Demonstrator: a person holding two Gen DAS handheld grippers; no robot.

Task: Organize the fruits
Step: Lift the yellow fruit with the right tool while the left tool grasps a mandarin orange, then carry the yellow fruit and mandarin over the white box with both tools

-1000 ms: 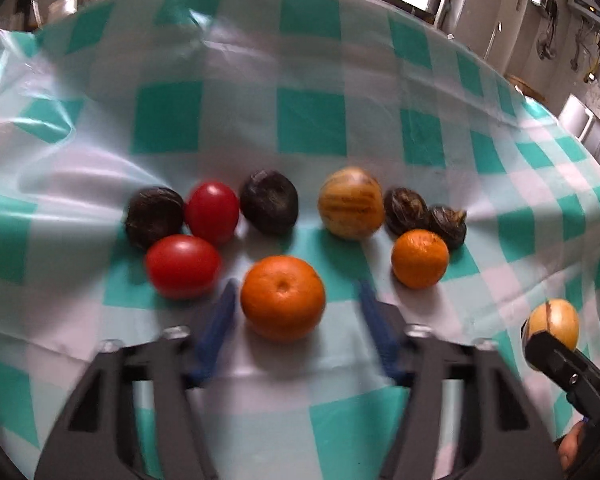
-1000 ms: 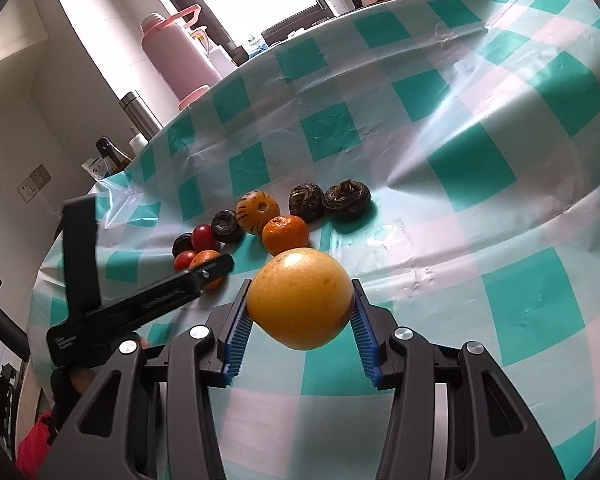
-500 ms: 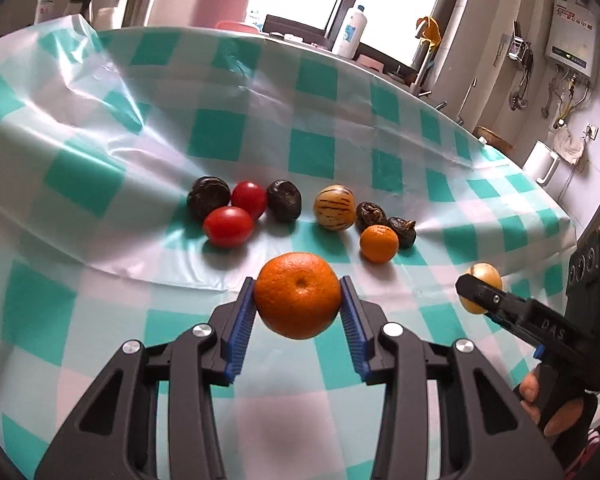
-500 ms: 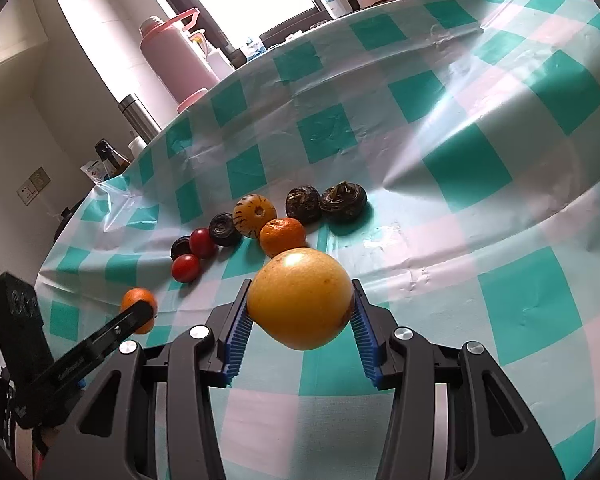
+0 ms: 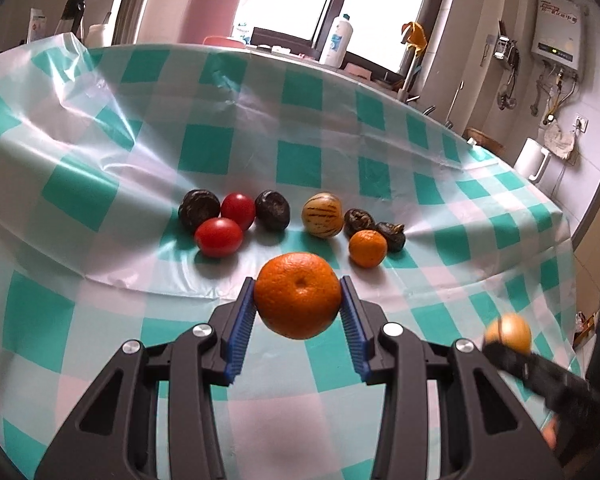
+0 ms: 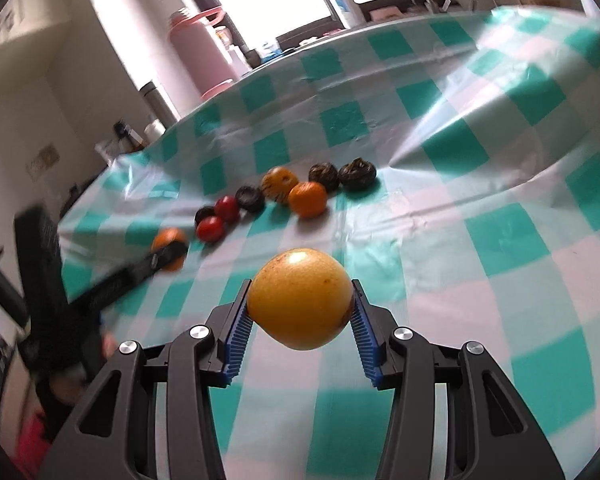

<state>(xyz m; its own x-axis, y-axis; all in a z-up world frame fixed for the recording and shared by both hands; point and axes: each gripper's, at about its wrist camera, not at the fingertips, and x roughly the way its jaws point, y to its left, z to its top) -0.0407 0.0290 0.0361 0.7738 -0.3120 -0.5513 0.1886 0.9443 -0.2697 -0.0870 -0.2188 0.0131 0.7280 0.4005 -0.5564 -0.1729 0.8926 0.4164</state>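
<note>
A table is covered by one checked cloth [image 5: 300, 160] in teal and white, wrinkled at the left. Two grippers are seen above it. The left gripper [image 5: 298, 304] is clenched on one large orange [image 5: 298, 295], which is held off the cloth between the blue pads, stem dimple toward the camera. The right gripper [image 6: 300, 312] is clenched on one yellow fruit [image 6: 300, 298], likewise held clear of the cloth; in the left view this fruit is seen blurred at the lower right.

Eight fruits are left on the cloth in a loose row beyond the grippers. Four dark wrinkled fruits are counted: one at the left end [image 5: 199, 208], one past the tomatoes [image 5: 272, 210], and two touching at the right [image 5: 359, 222] [image 5: 392, 235]. Two red tomatoes [image 5: 219, 237] [image 5: 238, 211] are placed touching each other between the first two dark fruits. One striped yellow fruit [image 5: 323, 220] is set near the middle of the row. One small orange [image 5: 367, 248] is placed just in front of the right-hand dark pair.

Behind the table, one pink flask [image 6: 198, 54], one steel flask [image 5: 130, 8] and one white bottle [image 5: 336, 42] are seen by the window.
</note>
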